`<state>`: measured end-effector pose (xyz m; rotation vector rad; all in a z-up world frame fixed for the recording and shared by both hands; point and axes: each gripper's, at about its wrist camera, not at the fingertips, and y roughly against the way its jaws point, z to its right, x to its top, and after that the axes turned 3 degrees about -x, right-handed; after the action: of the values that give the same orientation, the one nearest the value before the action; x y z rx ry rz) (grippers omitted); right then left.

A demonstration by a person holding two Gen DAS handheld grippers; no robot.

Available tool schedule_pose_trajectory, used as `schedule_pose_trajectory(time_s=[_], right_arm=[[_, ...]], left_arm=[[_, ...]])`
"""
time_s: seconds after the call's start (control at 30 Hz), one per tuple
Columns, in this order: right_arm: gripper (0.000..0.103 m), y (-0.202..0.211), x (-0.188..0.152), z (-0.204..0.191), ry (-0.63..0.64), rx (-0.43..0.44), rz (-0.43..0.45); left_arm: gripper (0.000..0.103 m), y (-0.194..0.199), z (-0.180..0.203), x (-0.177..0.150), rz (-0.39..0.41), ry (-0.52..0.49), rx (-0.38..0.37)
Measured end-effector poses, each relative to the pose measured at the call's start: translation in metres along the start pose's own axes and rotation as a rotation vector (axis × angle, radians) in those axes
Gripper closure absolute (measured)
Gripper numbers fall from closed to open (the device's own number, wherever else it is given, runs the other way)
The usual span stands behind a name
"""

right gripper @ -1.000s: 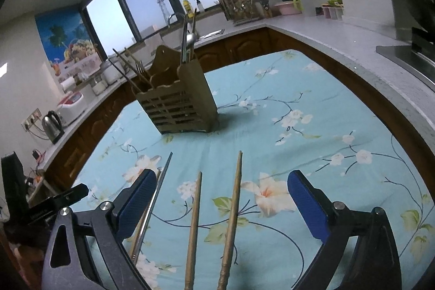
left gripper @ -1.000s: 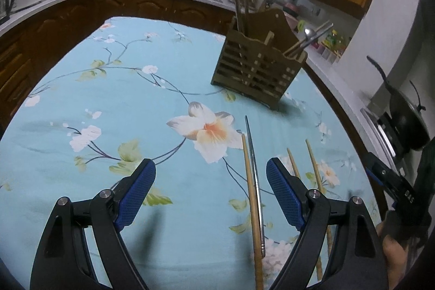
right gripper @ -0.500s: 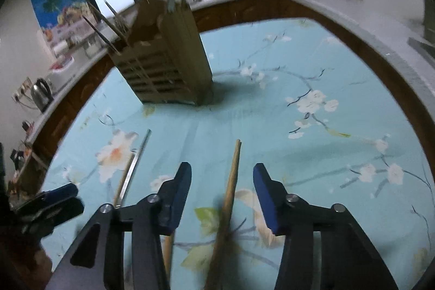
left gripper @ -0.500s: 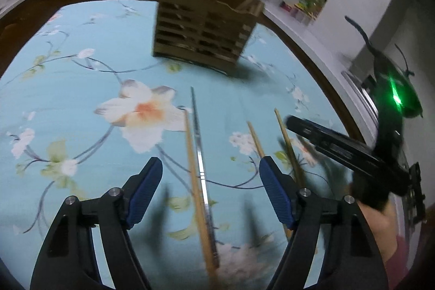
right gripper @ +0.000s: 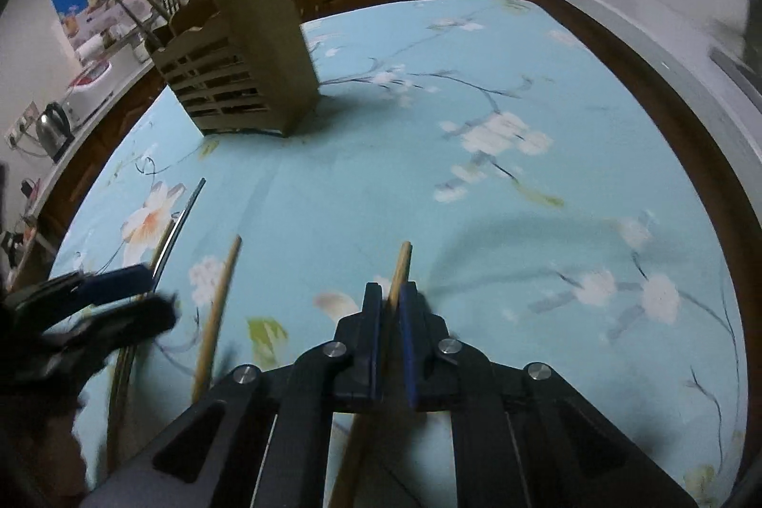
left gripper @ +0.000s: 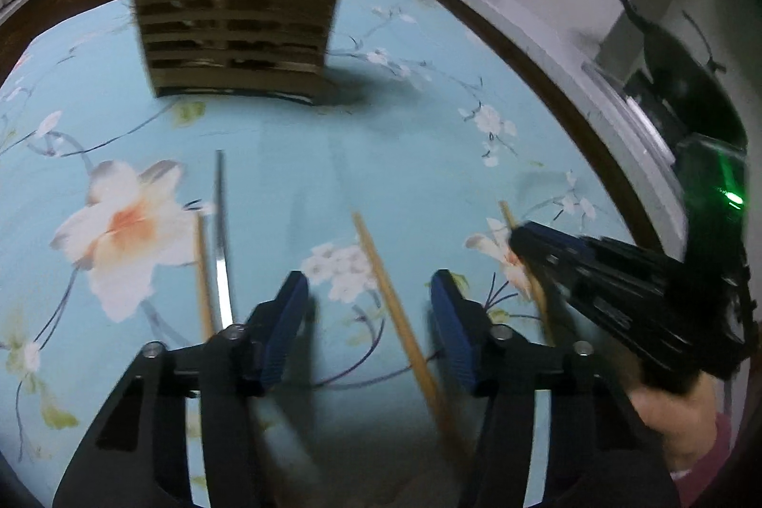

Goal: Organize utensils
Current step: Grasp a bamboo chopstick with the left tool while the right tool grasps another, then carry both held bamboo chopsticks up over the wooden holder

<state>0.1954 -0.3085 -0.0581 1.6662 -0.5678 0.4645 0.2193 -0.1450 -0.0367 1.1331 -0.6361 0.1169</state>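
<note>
Several chopsticks lie on the flowered blue tablecloth [left gripper: 295,155]. My left gripper [left gripper: 369,308] straddles a wooden chopstick [left gripper: 381,270]. Its jaws are closing, with a gap still on both sides of the stick. To its left lie another wooden chopstick [left gripper: 204,270] and a metal one [left gripper: 220,222]. My right gripper [right gripper: 390,303] is shut on a wooden chopstick [right gripper: 401,263], whose tip sticks out past the pads. In the left wrist view the right gripper [left gripper: 528,236] shows at the right. The slatted wooden utensil holder [right gripper: 238,65] stands further back with utensils in it.
The left gripper [right gripper: 143,293] appears blurred at the left edge of the right wrist view, beside the middle chopstick [right gripper: 219,303]. A dark wooden table rim [right gripper: 666,103] and a pale kitchen counter [left gripper: 547,46] curve around the cloth. A black pan [left gripper: 676,70] sits at the right.
Both grippers dropped toward the cloth. The right jaws went from wide open to shut on a wooden chopstick. The left gripper shifted right, off the metal-and-wood pair and over the middle chopstick, and its jaws narrowed.
</note>
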Motion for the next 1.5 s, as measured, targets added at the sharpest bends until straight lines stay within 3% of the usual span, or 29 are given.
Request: schedule_pose_trajectory(time_s=[0.07,0.23,0.33,0.4,0.63,0.67,0.8,0.93,1.5], right_arm=[[0.095,0.007,-0.007,0.01,-0.024,0.015,0.003],[0.093,0.009,-0.005,0.02,-0.062,0.045,0.011],[0.093,0.004,-0.002,0.016,-0.054,0.047,0.018],[0.093,0.001,0.001,0.012,-0.04,0.034,0.023],[0.09,0.001,0.0,0.001,0.012,-0.021,0.027],[0.095,0.001,0.0,0.0,0.015,-0.028,0.026],[0.096,0.008,-0.002,0.0,-0.021,0.02,0.025],[0.097,0.032,0.001,-0.009,-0.022,0.05,0.077],[0.098,0.152,0.033,-0.059,0.04,0.128,0.379]], left_arm=[[0.063,-0.012,0.005,0.003,-0.031,-0.012,0.017],[0.065,-0.023,0.019,0.006,-0.031,-0.084,0.094],[0.084,-0.027,0.027,0.006,-0.018,-0.152,0.145],[0.092,-0.027,0.026,0.006,-0.014,-0.16,0.136],[0.099,-0.021,0.022,0.003,-0.007,-0.126,0.073],[0.099,-0.016,0.019,0.001,0.001,-0.111,0.052],[0.099,0.01,0.011,-0.005,0.041,-0.068,-0.016],[0.099,0.044,-0.002,-0.008,0.09,-0.01,-0.098],[0.099,0.194,-0.027,-0.01,0.39,-0.019,-0.17]])
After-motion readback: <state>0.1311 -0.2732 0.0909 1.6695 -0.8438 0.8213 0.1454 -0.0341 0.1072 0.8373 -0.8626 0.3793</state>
